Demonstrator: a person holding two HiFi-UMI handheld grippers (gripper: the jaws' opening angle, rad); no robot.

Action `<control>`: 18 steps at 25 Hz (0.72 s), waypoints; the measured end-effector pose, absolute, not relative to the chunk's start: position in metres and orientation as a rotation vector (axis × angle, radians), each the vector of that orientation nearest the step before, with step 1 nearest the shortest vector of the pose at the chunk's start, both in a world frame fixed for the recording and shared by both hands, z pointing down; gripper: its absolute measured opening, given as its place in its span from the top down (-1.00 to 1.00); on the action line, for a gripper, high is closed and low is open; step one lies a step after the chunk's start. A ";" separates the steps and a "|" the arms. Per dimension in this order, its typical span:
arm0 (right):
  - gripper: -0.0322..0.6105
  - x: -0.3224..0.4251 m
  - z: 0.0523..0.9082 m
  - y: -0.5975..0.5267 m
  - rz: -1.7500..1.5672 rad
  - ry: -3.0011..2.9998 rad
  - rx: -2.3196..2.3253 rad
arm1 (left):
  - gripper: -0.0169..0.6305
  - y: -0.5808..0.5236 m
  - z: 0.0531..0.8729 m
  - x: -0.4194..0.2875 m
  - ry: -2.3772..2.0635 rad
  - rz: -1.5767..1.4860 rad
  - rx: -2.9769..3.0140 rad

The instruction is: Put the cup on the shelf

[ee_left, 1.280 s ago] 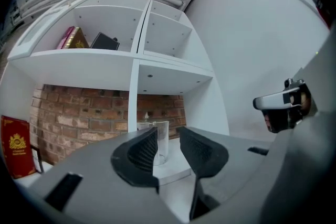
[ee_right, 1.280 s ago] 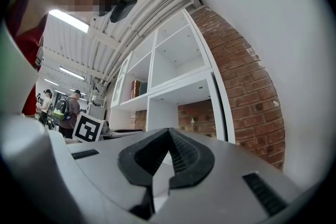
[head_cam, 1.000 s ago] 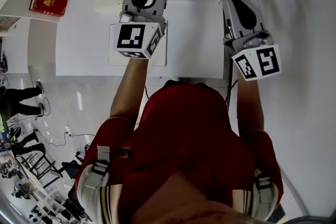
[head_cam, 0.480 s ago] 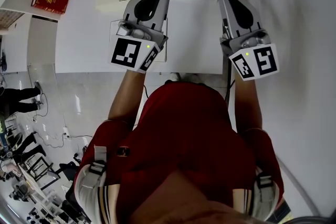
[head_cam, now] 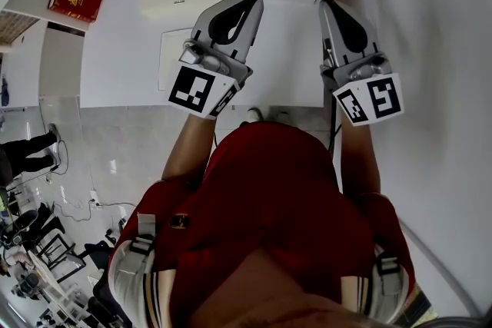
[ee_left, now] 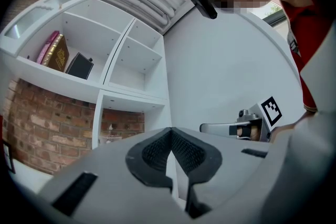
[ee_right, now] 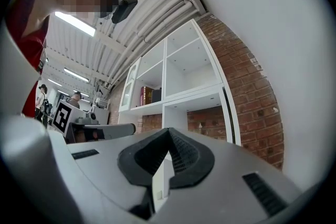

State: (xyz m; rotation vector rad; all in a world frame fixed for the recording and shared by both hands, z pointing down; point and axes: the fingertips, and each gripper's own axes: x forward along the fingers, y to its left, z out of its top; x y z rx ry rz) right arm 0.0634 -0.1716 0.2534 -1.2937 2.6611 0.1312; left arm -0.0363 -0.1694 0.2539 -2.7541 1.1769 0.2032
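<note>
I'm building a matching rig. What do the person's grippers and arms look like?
Both the left gripper and right gripper are pale grey wedge-shaped shells with a black teardrop patch on top and black ribbed pads. Each carries a white cube printed with black square markers. The person wears a red short-sleeved shirt.
</note>
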 end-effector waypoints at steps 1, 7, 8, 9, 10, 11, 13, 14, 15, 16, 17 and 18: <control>0.91 0.063 0.253 -0.169 0.136 2.663 -1.292 | 0.93 -0.167 0.253 -0.036 1.173 0.204 -2.755; 0.91 0.057 0.253 -0.163 0.158 2.674 -1.289 | 0.93 -0.164 0.253 -0.043 1.178 0.199 -2.763; 0.91 0.056 0.253 -0.163 0.160 2.676 -1.289 | 0.93 -0.164 0.253 -0.044 1.177 0.199 -2.763; 0.91 0.055 0.253 -0.163 0.162 2.678 -1.288 | 0.93 -0.164 0.252 -0.044 1.177 0.200 -2.763; 0.91 0.053 0.253 -0.163 0.163 2.680 -1.287 | 0.93 -0.165 0.252 -0.045 1.175 0.202 -2.764; 0.91 0.052 0.253 -0.163 0.164 2.681 -1.285 | 0.93 -0.165 0.253 -0.045 1.175 0.202 -2.765; 0.91 0.050 0.254 -0.163 0.165 2.683 -1.283 | 0.93 -0.165 0.254 -0.046 1.176 0.200 -2.766; 0.91 0.050 0.255 -0.163 0.165 2.684 -1.283 | 0.93 -0.166 0.255 -0.047 1.177 0.199 -2.767; 0.91 0.050 0.255 -0.163 0.166 2.684 -1.283 | 0.93 -0.166 0.256 -0.048 1.180 0.198 -2.767; 0.91 0.050 0.254 -0.163 0.166 2.685 -1.285 | 0.93 -0.166 0.256 -0.049 1.183 0.197 -2.768; 0.91 0.050 0.254 -0.163 0.167 2.685 -1.286 | 0.93 -0.167 0.256 -0.049 1.185 0.197 -2.768; 0.91 0.050 0.254 -0.163 0.168 2.685 -1.287 | 0.93 -0.167 0.255 -0.049 1.187 0.198 -2.767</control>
